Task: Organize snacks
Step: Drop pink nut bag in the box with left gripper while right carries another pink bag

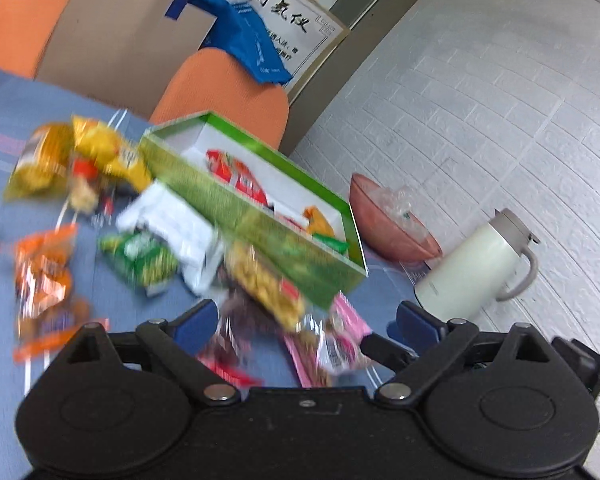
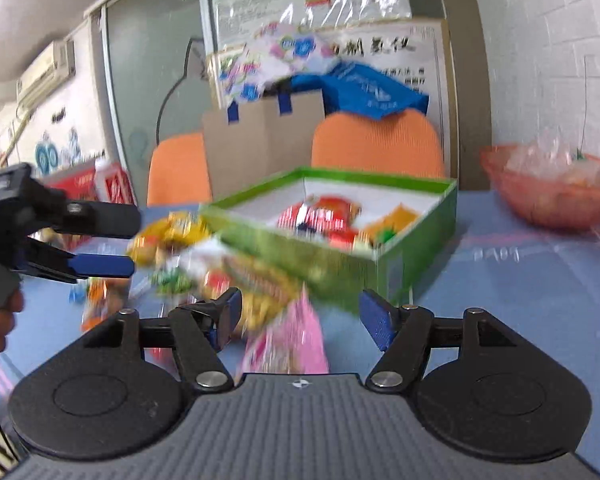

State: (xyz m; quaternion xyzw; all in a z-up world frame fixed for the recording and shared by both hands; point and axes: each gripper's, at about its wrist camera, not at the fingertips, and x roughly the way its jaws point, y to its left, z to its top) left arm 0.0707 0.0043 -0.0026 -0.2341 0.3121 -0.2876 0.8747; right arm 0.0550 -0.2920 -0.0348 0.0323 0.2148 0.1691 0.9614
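A green box [image 1: 260,216] with white inside stands on the blue tablecloth and holds a red packet [image 1: 236,176] and a few orange and green ones. Many snack packets lie loose beside it: yellow [image 1: 100,148], white [image 1: 168,220], green [image 1: 140,256], orange [image 1: 44,268], pink [image 1: 340,336]. My left gripper [image 1: 304,324] is open and empty, low over the packets near the box's front corner. In the right wrist view the box [image 2: 340,264] is ahead, and my right gripper [image 2: 300,316] is open over the pink packet [image 2: 292,340]. The left gripper [image 2: 112,240] shows there at the left, open.
A pink bowl with clear wrappers [image 1: 392,220] and a cream thermos jug [image 1: 472,264] stand right of the box. Two orange chairs [image 2: 376,144] and a cardboard box [image 2: 260,136] stand behind the table. A white brick wall [image 1: 500,120] is at the right.
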